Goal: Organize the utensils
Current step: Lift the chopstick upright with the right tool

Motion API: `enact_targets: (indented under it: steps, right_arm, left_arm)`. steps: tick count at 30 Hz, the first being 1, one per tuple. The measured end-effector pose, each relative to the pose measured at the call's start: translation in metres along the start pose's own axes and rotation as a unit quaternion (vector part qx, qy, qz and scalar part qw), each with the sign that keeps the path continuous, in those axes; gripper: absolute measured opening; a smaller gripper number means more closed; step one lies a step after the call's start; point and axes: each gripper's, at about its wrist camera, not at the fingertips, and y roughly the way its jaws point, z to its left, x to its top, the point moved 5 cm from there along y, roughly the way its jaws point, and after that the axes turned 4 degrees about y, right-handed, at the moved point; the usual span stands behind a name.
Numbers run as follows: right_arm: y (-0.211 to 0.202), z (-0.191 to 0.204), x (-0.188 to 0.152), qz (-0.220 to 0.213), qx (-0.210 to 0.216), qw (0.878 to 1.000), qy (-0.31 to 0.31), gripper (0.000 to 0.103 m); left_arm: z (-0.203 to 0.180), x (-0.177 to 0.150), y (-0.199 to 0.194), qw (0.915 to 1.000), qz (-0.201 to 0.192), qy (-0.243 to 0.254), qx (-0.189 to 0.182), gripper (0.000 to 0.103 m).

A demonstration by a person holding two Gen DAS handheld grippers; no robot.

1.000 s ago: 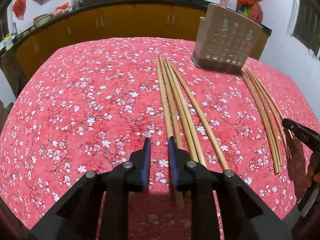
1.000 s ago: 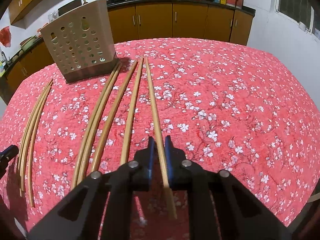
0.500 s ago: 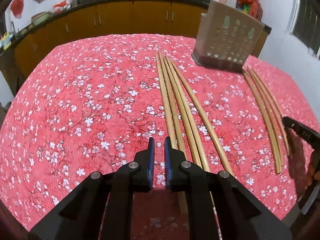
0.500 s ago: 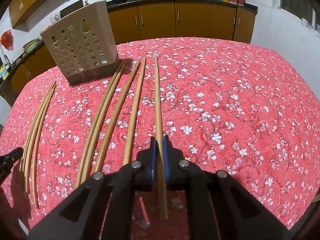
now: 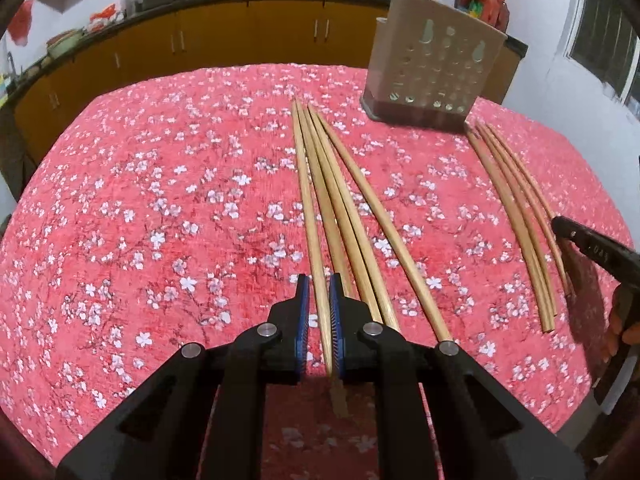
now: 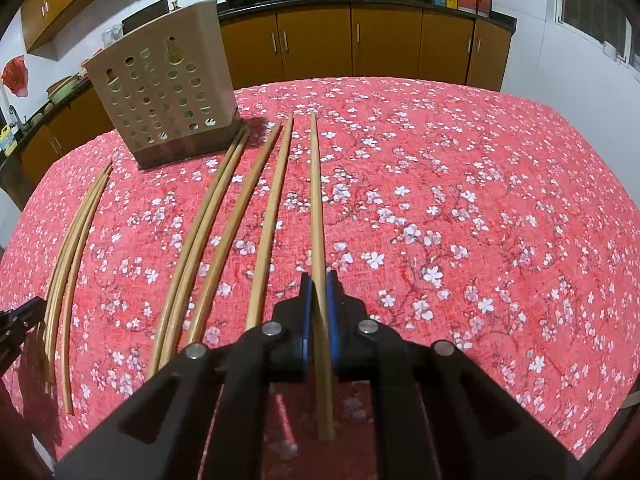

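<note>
Several long bamboo chopsticks lie on a red flowered tablecloth [image 5: 160, 200] in front of a beige perforated utensil holder [image 5: 436, 68]. My left gripper [image 5: 319, 280] has its jaws around the leftmost chopstick [image 5: 308, 200] of its group, pads close on both sides, the stick still on the cloth. My right gripper [image 6: 319, 278] is shut on the rightmost chopstick [image 6: 316, 200], lifted slightly, its far tip pointing past the holder [image 6: 164, 88]. Several more chopsticks [image 6: 224, 220] lie to the left of it.
A separate bundle of thin chopsticks [image 5: 516, 216] lies right of the holder in the left wrist view, and it shows at the left [image 6: 72, 232] in the right wrist view. Wooden kitchen cabinets [image 6: 360, 40] with woks stand beyond the table.
My left gripper moved right and forward so its jaws straddle the leftmost chopstick. My right gripper closed on the rightmost chopstick and swung it apart from the others.
</note>
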Motion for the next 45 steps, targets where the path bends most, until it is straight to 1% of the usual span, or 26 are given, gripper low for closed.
enact_targets:
  steps: [5, 8, 11, 13, 16, 21, 27, 37, 40, 45]
  right_arm:
    - [0.001, 0.002, 0.003, 0.001, -0.003, 1.000, -0.011, 0.009]
    - [0.008, 0.000, 0.011, 0.000, 0.000, 1.000, -0.010, 0.008]
    - [0.015, -0.005, 0.020, -0.006, 0.000, 1.000, -0.003, 0.008]
    - [0.020, -0.007, 0.025, -0.014, -0.001, 1.000, 0.000, 0.008]
    - [0.023, -0.008, 0.027, -0.014, 0.004, 1.000, 0.007, 0.009]
    - [0.023, -0.010, 0.028, -0.013, 0.009, 1.000, 0.011, 0.009]
    - [0.015, -0.009, 0.018, -0.014, 0.007, 1.000, 0.002, 0.009]
    - [0.010, -0.009, 0.020, -0.014, 0.007, 1.000, -0.004, 0.008]
    - [-0.001, -0.008, 0.025, -0.031, 0.014, 0.999, -0.003, 0.008]
    - [-0.035, -0.008, 0.045, -0.078, 0.026, 0.997, -0.002, 0.008]
  left_arm:
    - [0.002, 0.010, 0.005, 0.9995, 0.007, 0.015, 0.025, 0.009]
    - [0.015, 0.026, 0.016, 0.9990, 0.011, 0.001, 0.043, 0.008]
    - [0.026, 0.035, 0.022, 0.9990, 0.007, -0.020, 0.038, 0.008]
    - [0.033, 0.039, 0.024, 0.9991, -0.003, -0.031, 0.030, 0.008]
    - [0.036, 0.038, 0.024, 0.9989, -0.021, -0.036, 0.023, 0.009]
    - [0.040, 0.036, 0.021, 0.9984, -0.026, -0.050, 0.009, 0.009]
    - [0.037, 0.027, 0.014, 0.9988, -0.025, -0.040, 0.016, 0.009]
    - [0.034, 0.027, 0.014, 0.9988, -0.020, -0.031, 0.032, 0.008]
    - [0.035, 0.030, 0.009, 0.9985, -0.023, -0.032, 0.038, 0.008]
    - [0.043, 0.046, -0.017, 0.9966, -0.062, -0.034, 0.043, 0.008]
